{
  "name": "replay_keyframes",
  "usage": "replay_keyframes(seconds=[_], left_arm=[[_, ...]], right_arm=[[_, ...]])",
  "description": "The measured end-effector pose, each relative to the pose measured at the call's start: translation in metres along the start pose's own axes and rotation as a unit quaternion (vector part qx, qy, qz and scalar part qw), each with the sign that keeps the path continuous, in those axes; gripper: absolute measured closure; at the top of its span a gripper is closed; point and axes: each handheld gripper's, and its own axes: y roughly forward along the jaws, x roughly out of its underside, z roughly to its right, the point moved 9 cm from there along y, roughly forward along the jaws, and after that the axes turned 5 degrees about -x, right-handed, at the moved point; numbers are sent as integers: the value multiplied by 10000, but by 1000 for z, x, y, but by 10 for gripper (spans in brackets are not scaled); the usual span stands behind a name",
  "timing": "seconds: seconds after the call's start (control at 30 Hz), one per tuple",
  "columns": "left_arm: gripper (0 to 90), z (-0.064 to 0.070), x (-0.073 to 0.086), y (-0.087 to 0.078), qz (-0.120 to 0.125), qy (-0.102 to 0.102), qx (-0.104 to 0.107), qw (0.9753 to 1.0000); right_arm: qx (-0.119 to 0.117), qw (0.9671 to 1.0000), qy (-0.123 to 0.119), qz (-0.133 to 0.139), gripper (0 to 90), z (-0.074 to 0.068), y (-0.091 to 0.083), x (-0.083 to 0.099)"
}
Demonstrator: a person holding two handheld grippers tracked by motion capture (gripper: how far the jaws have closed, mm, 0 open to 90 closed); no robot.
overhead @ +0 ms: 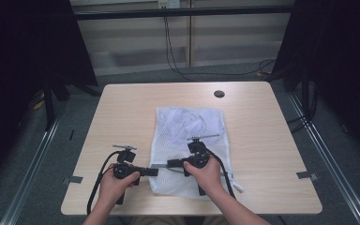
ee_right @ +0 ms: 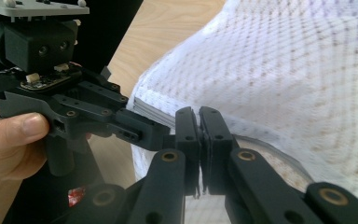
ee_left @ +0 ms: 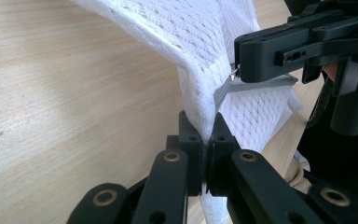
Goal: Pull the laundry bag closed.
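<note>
My left fingers [ee_left: 208,135] clamp the mesh bag's [ee_left: 205,37] edge. My right fingers [ee_right: 199,126] pinch its zipper pull just beside them, above the bench [overhead: 122,108].

A recording lab or studio. A pale wooden counter [overhead: 122,103] stands alone on grey carpet [overhead: 136,77], flanked by black curtains [overhead: 23,56] and metal floor rails [overhead: 33,164]. Black cables [overhead: 173,56] hang from a wall socket [overhead: 168,3] behind it.

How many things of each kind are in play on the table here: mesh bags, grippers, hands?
White mesh laundry bag: 1
Black two-jaw grippers: 2, left gripper and right gripper, both clamped on the bag near its grey zipper
Hands: 2, left hand, right hand
Total: 5
</note>
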Motion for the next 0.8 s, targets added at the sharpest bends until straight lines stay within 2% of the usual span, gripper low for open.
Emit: replay_keyframes(seconds=[0.03,0.37,0.53,0.6,0.67,0.8], left_arm=[[875,-1,0,-1,0,48,-3,10000],[875,1,0,0,-6,-33,33,10000],[876,-1,0,0,-20,19,-50,10000],[875,-1,0,-1,-13,-56,-36,10000],[876,-2,0,-1,-10,-24,-76,10000],[875,-2,0,-1,-27,-44,-49,10000]], right_arm=[[-29,10000,11,0,876,0,-1,0],[-32,10000,-6,18,876,1,-3,1],[7,10000,-34,-6,876,2,-3,1],[76,10000,-43,-15,877,5,-5,1],[11,10000,39,15,877,6,-6,1],[32,10000,6,11,876,6,-6,2]])
